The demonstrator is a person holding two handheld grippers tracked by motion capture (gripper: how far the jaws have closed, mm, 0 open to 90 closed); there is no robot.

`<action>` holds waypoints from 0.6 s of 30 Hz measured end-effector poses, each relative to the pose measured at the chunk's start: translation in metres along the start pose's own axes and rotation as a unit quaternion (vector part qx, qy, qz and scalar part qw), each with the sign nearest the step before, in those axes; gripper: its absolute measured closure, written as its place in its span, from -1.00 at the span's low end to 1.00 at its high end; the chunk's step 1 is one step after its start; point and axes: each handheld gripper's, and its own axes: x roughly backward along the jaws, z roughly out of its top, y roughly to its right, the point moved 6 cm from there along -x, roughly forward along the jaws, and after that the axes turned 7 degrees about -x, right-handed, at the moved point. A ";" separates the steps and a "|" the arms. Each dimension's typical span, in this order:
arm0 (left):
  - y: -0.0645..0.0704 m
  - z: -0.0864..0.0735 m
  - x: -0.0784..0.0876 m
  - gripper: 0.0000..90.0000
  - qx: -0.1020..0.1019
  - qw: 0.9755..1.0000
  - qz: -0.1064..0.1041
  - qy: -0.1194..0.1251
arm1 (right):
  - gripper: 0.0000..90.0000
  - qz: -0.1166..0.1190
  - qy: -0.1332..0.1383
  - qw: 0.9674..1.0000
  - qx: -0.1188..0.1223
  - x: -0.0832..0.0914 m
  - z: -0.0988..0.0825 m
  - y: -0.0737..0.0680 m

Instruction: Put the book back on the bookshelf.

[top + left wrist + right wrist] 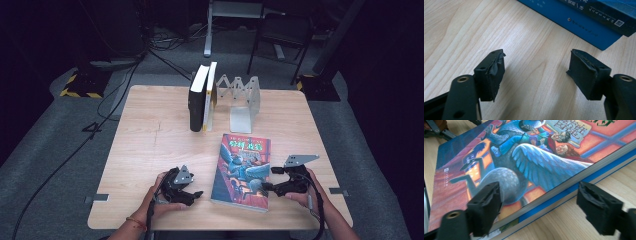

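Observation:
A book with a colourful illustrated cover [241,167] lies flat on the wooden table [150,145], front and right of centre. My right gripper [268,180] is at the book's right front edge and stands open. In the right gripper view [539,205] one jaw hovers over the cover [524,162] and the other over the bare table beside the page edge. My left gripper [196,188] rests on the table just left of the book, open and with nothing in it. In the left gripper view [536,72] the book's blue spine [584,27] lies beyond the jaws.
Two books [202,97] stand upright at the table's back middle, next to a folding metal book rack [242,100]. A dark chair [282,35] and cables lie on the floor behind. The table's left half is bare wood.

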 end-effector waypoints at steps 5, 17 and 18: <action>0.000 0.002 -0.003 -0.48 -0.002 1.000 -0.008 -0.002 | -0.65 0.008 -0.019 1.000 -0.004 -0.007 0.006 0.002; -0.004 0.007 -0.008 -0.50 0.001 1.000 -0.003 -0.003 | -0.65 -0.038 -0.040 0.998 0.042 -0.014 0.023 -0.003; -0.004 0.007 -0.008 -0.50 0.001 1.000 -0.003 -0.003 | -0.65 -0.038 -0.040 0.998 0.042 -0.014 0.023 -0.003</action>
